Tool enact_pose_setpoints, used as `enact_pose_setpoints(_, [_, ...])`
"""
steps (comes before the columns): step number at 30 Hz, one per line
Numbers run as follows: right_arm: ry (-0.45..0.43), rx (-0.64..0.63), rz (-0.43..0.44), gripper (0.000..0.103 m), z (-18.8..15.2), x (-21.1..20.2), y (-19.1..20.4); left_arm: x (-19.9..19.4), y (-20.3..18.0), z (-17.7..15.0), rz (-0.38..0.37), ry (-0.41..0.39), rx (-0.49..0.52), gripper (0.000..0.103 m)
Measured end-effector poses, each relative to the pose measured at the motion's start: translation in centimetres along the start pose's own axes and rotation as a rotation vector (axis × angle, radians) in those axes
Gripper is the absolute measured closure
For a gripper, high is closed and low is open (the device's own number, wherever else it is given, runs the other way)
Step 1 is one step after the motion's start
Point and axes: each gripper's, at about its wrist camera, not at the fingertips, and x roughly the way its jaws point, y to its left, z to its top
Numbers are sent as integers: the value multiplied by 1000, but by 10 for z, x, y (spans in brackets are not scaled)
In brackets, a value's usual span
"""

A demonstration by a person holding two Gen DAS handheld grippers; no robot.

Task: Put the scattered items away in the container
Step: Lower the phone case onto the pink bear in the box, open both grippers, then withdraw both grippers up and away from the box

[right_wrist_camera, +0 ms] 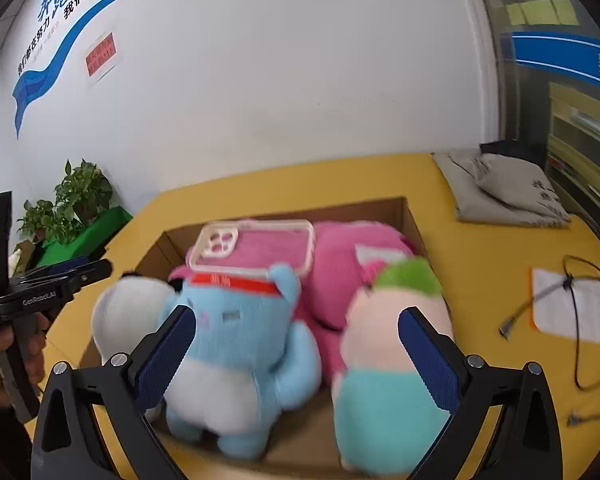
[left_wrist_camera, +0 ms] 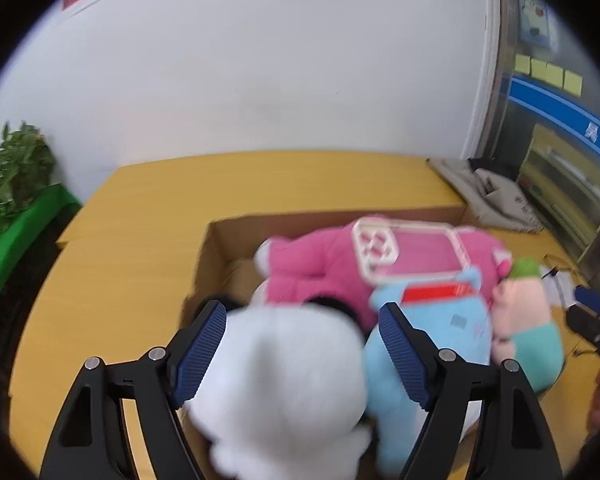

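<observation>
Now, the box: the brown cardboard box (right_wrist_camera: 410, 216) sat on the yellow bench (right_wrist_camera: 480, 264), nearer its back edge than its front, and it was stuffed with toys.
Left tongs: the left tongs (left_wrist_camera: 302, 350) had their pads on both sides of the white plush toy (left_wrist_camera: 284, 384), but I could not tell if they squeezed it or had let go.
Right tongs: the right tongs (right_wrist_camera: 296, 354) were spread wide and held nothing.
Toys: the blue plush toy (right_wrist_camera: 240, 344), the pink plush toy (right_wrist_camera: 352, 272) and the little plush with green hair (right_wrist_camera: 392, 344) were all in the box, with a clear phone case (right_wrist_camera: 256, 246) lying on top.
Doing it well: I think the white toy should be pushed down gently at the box's left end, so nothing pops out.
In the way: the phone case could slide off.
Other things: a grey cloth bag (right_wrist_camera: 500, 192) lay by the bench's back right corner, and a paper (right_wrist_camera: 568, 308) with a black cable (right_wrist_camera: 580, 344) lay by the right edge.
</observation>
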Motion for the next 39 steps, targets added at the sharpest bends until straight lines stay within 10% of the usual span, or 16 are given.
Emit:
enact_pose_setpoints(9, [116,-88,-205,0,-69,5,-36,-3,44,-84,-3,150,-149,24])
enact_pose_setpoints(18, [244,83,-216,2,-94,21,-58,13,46,-87,-3,164,-114,25])
enact_pose_setpoints(27, [109,-44,-257,0,-86,-40,-18,-79,28,-84,8,-20,-62,24])
enact_pose_setpoints(39, [83,-72,-169,0,-141,-87,16,-118,-29,-123,22,-36,-27,23])
